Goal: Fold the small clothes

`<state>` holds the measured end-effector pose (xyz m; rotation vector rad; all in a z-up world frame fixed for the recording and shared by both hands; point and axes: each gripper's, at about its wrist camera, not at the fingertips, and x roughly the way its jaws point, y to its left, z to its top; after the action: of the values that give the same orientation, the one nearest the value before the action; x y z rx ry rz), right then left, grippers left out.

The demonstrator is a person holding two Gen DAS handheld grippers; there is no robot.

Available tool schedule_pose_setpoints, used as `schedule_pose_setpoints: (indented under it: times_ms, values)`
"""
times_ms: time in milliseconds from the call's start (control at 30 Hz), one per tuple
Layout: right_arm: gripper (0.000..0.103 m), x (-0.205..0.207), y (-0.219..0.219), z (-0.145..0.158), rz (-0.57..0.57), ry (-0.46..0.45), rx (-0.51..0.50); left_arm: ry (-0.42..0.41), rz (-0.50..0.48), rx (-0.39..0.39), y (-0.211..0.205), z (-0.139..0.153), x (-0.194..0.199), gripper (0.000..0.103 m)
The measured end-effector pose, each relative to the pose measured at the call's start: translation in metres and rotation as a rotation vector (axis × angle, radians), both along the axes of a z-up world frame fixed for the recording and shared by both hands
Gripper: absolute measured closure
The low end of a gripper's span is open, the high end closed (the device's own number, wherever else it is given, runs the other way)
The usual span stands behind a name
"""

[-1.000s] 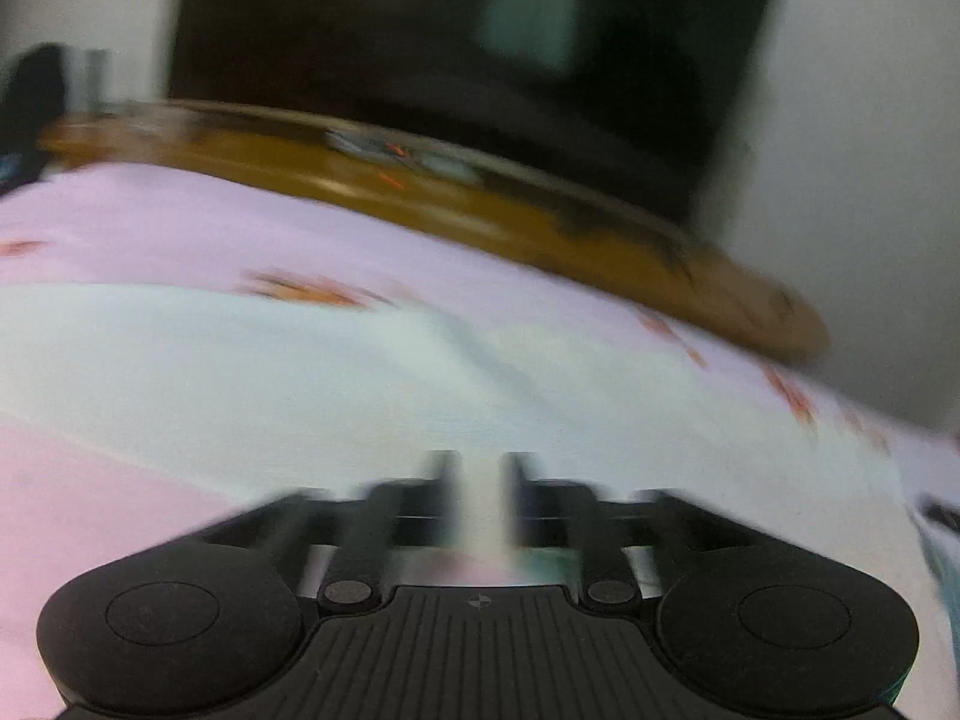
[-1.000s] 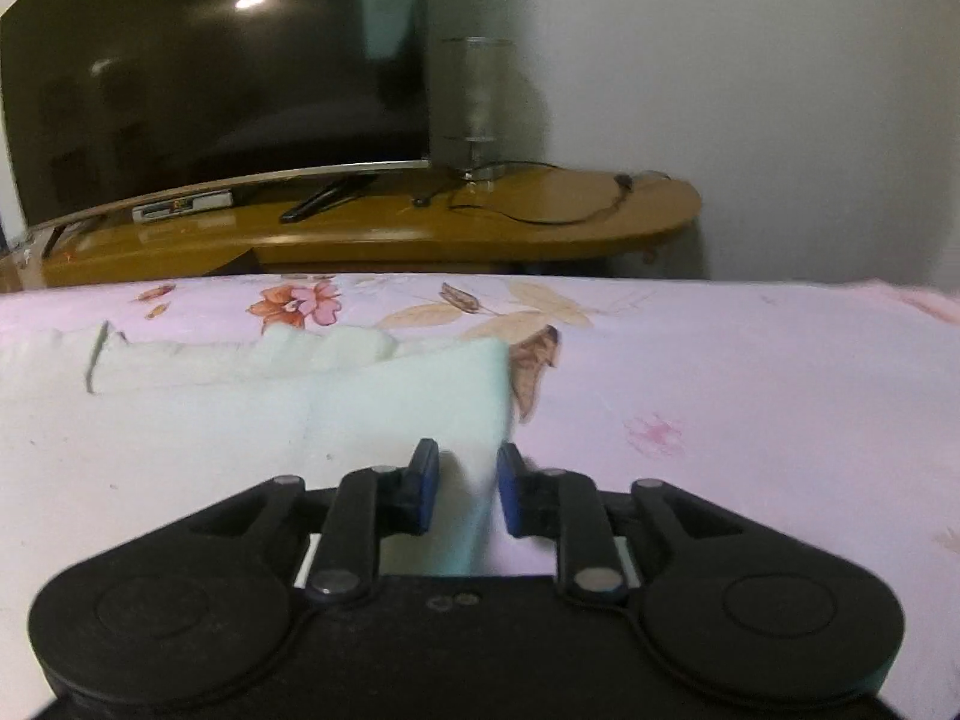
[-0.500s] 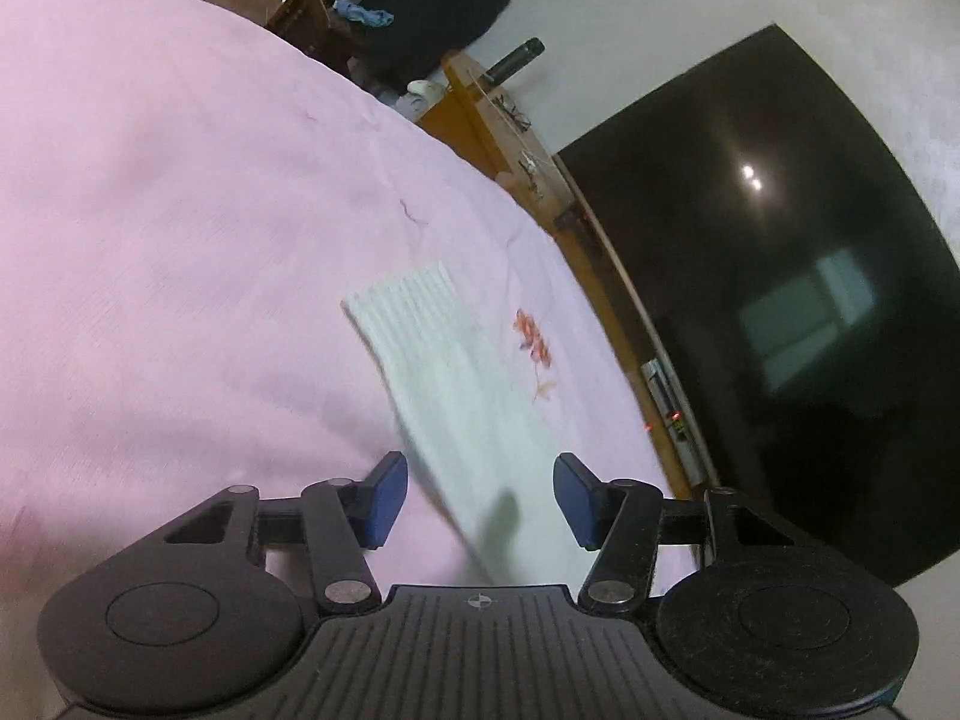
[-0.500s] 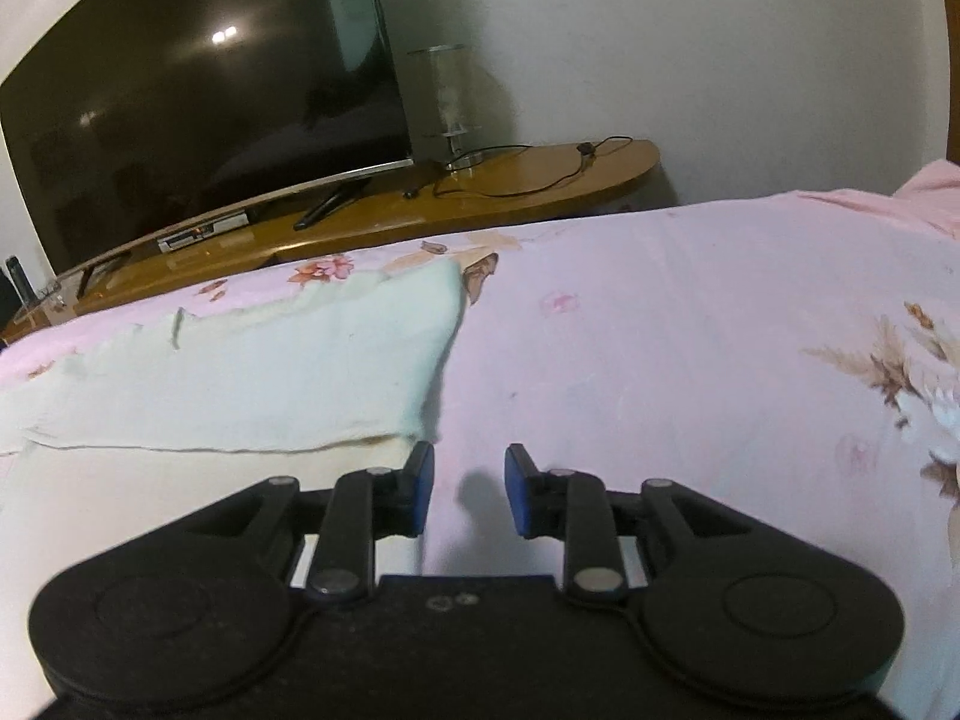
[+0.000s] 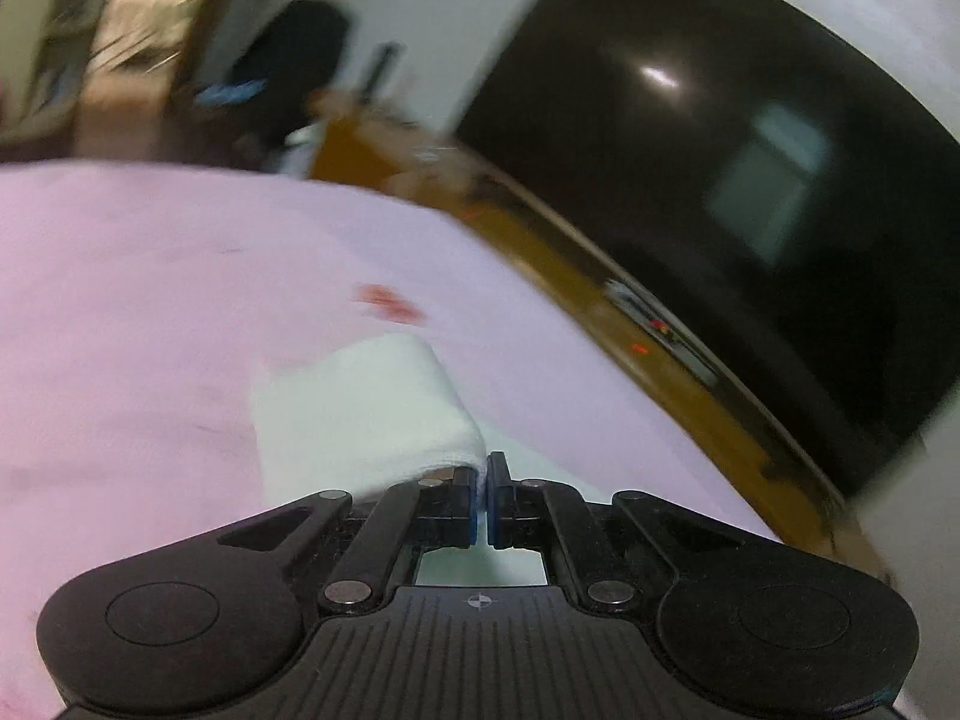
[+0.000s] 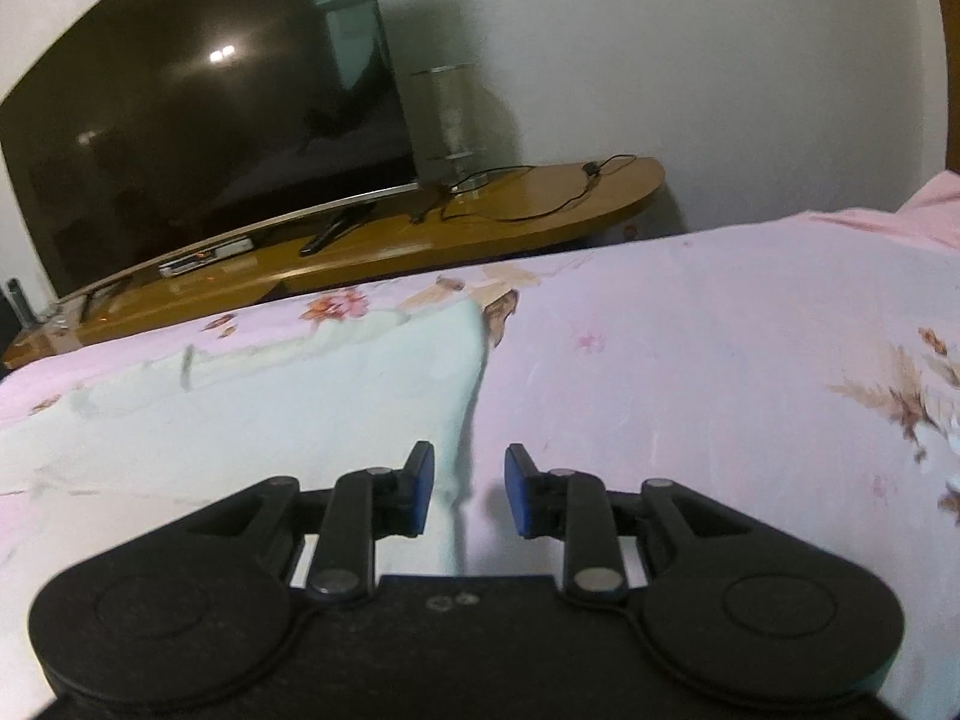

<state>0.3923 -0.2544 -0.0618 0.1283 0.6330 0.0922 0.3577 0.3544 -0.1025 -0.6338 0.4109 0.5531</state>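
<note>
White ribbed sock (image 5: 360, 414), L claw (image 5: 482, 501) pinch

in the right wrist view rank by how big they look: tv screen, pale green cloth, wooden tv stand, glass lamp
1. pale green cloth and TV screen: look alike in spread, and the cloth lies nearer the camera, so unranked
2. wooden TV stand
3. glass lamp

No readable text, label, brand or number shows in either view
</note>
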Motion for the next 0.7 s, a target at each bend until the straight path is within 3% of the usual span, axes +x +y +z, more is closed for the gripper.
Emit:
schedule_pose_setpoints:
  times_ms: [100, 333, 467, 567, 600, 633, 667, 700]
  values:
    - [0.076, 0.017, 0.002, 0.002, -0.023, -0.004, 0.008, -0.008, -0.115, 0.072, -0.05, 0.017, 0.022, 0.101]
    - [0.076, 0.017, 0.014, 0.005, 0.0, -0.012, 0.031, 0.096, -0.539, 0.411, -0.237, 0.038, 0.082, 0.1]
    - [0.076, 0.011, 0.018, 0.003, 0.003, 0.005, 0.05, 0.144, -0.706, 0.478, -0.316, 0.029, 0.098, 0.1]
    - [0.074, 0.007, 0.016, 0.004, 0.0, 0.018, 0.073, 0.233, -0.823, 0.456, -0.355, 0.012, 0.1, 0.099]
    - [0.072, 0.007, 0.015, 0.004, 0.004, 0.024, 0.082, 0.227, -0.827, 0.463, -0.36, 0.01, 0.096, 0.08]
    - [0.069, 0.006, 0.015, 0.004, 0.011, 0.028, 0.092, 0.185, -0.831, 0.481, -0.363, 0.014, 0.086, 0.035]
    - [0.066, 0.005, 0.016, 0.005, 0.019, 0.025, 0.101, 0.151, -0.83, 0.48, -0.362, 0.017, 0.076, 0.017]
    - [0.066, 0.005, 0.017, 0.006, 0.026, 0.02, 0.103, 0.105, -0.805, 0.467, -0.356, 0.023, 0.062, 0.012]
